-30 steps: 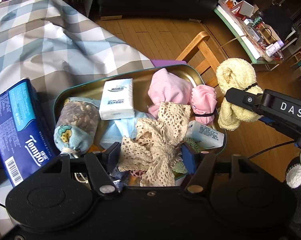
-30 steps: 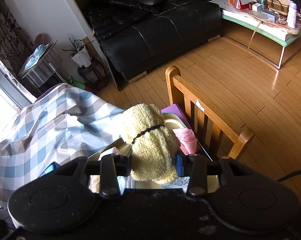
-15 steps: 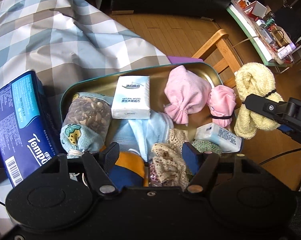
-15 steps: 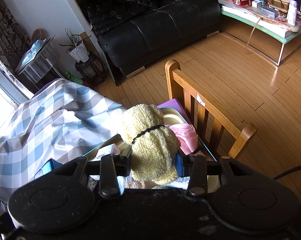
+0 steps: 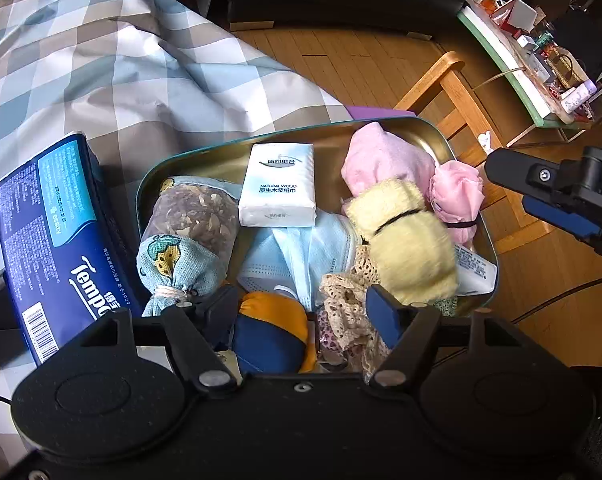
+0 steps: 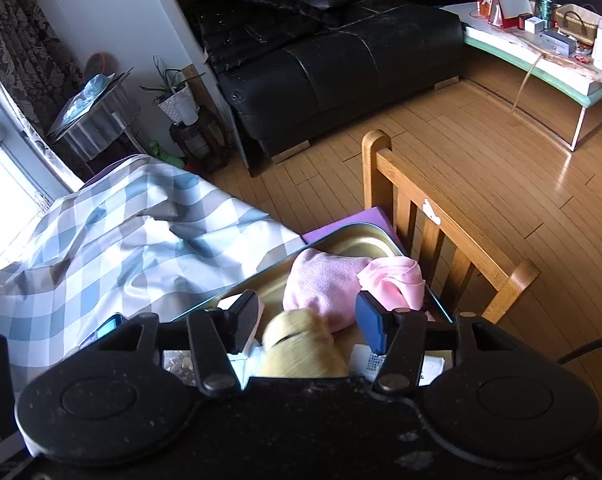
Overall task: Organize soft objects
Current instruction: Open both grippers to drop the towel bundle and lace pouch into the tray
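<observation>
Left view, tin: I am looking along my left gripper into the tin tray, which is sitting on the checked cloth of the table.
Left view, jaws: my left jaws are hanging released over the tray's near edge, gripping nothing; the navy and orange pouch and the lace strip are lying between them.
Left view, yellow roll: the yellow towel roll is blurred, lying on the pile just beside the pink cloth bundle.
Left view, contents: the white tissue pack, the dried-herb sachet and the blue face mask are lying in the tray too.
Left view, outside: the blue Tempo pack is lying just beside the tray, on the cloth.
Right view, jaws: my right gripper is hovering with released jaws above the yellow roll, not touching it.
Progress: I am judging most soft things gathered; the Tempo pack is remaining outside.
Room: the wooden chair is standing against the tray's far side; wooden floor, black sofa and a cluttered side table are lying well beyond it.
</observation>
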`<state>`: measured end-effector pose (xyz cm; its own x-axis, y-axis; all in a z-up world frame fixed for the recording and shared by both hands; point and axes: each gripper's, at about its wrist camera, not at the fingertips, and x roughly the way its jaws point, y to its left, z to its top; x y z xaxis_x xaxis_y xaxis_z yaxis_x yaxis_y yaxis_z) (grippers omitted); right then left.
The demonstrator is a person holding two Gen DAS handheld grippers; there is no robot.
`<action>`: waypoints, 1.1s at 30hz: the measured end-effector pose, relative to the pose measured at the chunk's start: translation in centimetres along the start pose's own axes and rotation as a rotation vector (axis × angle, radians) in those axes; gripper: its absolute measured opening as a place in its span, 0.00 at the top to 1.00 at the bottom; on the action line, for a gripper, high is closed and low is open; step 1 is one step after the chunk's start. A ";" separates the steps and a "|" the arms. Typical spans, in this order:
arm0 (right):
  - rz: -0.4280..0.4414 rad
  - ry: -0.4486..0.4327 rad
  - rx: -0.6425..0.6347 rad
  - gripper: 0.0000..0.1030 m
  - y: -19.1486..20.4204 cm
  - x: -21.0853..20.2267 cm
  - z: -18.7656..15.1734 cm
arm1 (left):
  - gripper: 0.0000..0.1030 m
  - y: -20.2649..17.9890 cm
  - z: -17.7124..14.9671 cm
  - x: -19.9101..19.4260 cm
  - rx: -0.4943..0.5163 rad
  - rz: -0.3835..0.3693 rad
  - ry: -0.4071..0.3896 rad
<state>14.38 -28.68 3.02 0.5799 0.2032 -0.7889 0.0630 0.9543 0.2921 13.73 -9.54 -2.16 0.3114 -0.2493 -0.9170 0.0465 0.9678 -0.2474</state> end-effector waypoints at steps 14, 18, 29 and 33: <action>-0.059 0.019 -0.023 0.41 -0.7 0.2 -0.3 | 0.34 -0.1 -1.5 -0.7 0.011 0.089 -0.035; -0.079 0.013 -0.027 0.40 -0.8 0.3 -0.4 | 0.34 0.2 -2.4 -1.2 0.013 0.088 -0.044; -0.121 -0.048 -0.104 0.33 0.6 -0.1 -1.3 | 0.32 2.4 -5.7 -4.0 0.000 0.134 -0.131; -0.132 -0.070 -0.156 0.31 1.6 -0.5 -2.5 | 0.32 3.2 -6.7 -4.8 0.005 0.152 -0.160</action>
<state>12.12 -26.67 2.56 0.6303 0.0640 -0.7737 0.0187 0.9951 0.0975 5.98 -5.44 -0.64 0.4617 -0.0922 -0.8822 -0.0080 0.9941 -0.1080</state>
